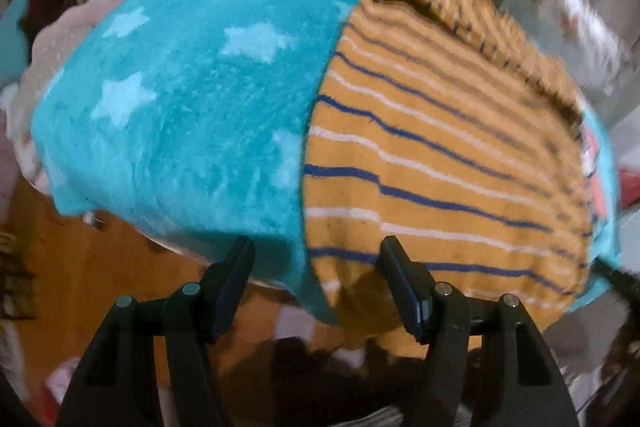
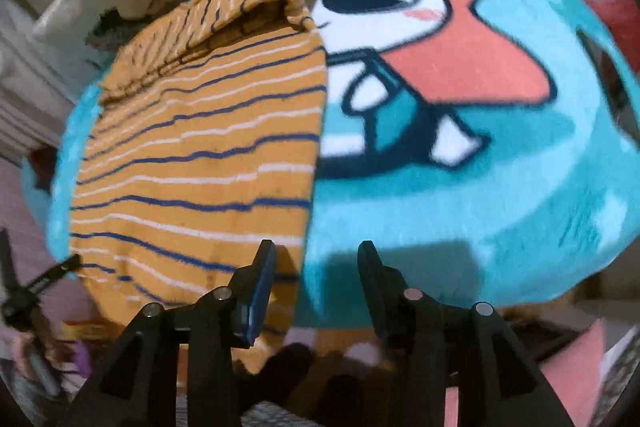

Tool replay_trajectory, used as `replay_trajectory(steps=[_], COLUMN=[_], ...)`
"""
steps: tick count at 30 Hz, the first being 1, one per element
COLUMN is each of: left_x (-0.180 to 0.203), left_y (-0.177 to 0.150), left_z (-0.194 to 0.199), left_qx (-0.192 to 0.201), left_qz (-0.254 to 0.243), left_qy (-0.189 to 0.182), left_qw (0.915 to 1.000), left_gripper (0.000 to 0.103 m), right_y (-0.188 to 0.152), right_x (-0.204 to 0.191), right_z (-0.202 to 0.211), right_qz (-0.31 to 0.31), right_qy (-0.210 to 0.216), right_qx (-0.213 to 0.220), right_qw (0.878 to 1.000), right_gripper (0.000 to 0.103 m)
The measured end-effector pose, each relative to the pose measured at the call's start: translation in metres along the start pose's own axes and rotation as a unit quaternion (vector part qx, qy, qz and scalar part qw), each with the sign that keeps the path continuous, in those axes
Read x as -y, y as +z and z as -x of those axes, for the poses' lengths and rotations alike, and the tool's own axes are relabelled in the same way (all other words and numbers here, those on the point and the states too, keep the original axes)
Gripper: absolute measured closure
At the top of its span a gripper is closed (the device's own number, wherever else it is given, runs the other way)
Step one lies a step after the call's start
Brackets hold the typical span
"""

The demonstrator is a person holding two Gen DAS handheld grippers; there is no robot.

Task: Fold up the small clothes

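Note:
An orange garment with blue and white stripes (image 1: 432,163) lies folded flat on a teal fleece blanket (image 1: 180,99) with pale stars. In the right wrist view the same striped garment (image 2: 200,163) lies left of a cartoon print (image 2: 420,59) on the teal blanket (image 2: 460,219). My left gripper (image 1: 316,279) is open just before the garment's near edge, holding nothing. My right gripper (image 2: 316,279) is open at the garment's near right corner, holding nothing. The garment's ribbed hem is bunched at the far edge.
The blanket covers a raised surface with an orange-brown wooden edge (image 1: 100,267) below it. Pink and white cloth (image 1: 52,47) is piled at the far left. The other gripper's tip (image 2: 44,279) shows at the left of the right wrist view. Curtains hang behind.

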State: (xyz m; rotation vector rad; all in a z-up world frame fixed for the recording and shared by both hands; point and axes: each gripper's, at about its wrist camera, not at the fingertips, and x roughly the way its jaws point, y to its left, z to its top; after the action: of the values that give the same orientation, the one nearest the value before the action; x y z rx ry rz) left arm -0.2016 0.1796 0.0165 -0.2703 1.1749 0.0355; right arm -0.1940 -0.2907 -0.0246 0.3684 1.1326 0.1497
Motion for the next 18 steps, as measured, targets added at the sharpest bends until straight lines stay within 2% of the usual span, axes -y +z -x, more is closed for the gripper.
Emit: replay_trajectory(steps=[2,5,7,12,16,18], left_x=[0.000,-0.001,-0.011,-0.033,-0.028,-0.022], left_y=[-0.005,-0.009,-0.011,-0.011,-0.015,-0.019], left_z=[0.007,0.006,0.000,-0.012,-0.019,-0.021], left_qx=[0.016,0.022,0.019,0.019,0.000,-0.008], left_qz=[0.013,0.041,0.069,0.124,0.117,0.106], left_qy=[-0.018,-0.047,-0.057,-0.101,-0.131,-0.144], left_qw=[0.9996,0.9978,0.9958,0.9869,0.9845,0.9838], left_gripper=[0.036,0.031,0.031,0.031,0.032,0.042], right_y=[-0.008,-0.021,-0.029,-0.032,-0.033,-0.036], right_x=[0.006,0.009,0.010,0.008,0.008,0.003], right_z=[0.000,-0.011,-0.017,-0.023,-0.031,-0.038], right_qz=[-0.015,-0.034,-0.044,-0.058,-0.071,-0.073], right_qy=[0.032,0.083,0.111,0.157,0.203,0.210], right_qx=[-0.005,-0.030,-0.037,-0.041,-0.061,-0.074], right_qw=[0.999,0.996,0.992,0.985,0.975,0.972], right_gripper=[0.057,0.057,0.056,0.054,0.054,0.054])
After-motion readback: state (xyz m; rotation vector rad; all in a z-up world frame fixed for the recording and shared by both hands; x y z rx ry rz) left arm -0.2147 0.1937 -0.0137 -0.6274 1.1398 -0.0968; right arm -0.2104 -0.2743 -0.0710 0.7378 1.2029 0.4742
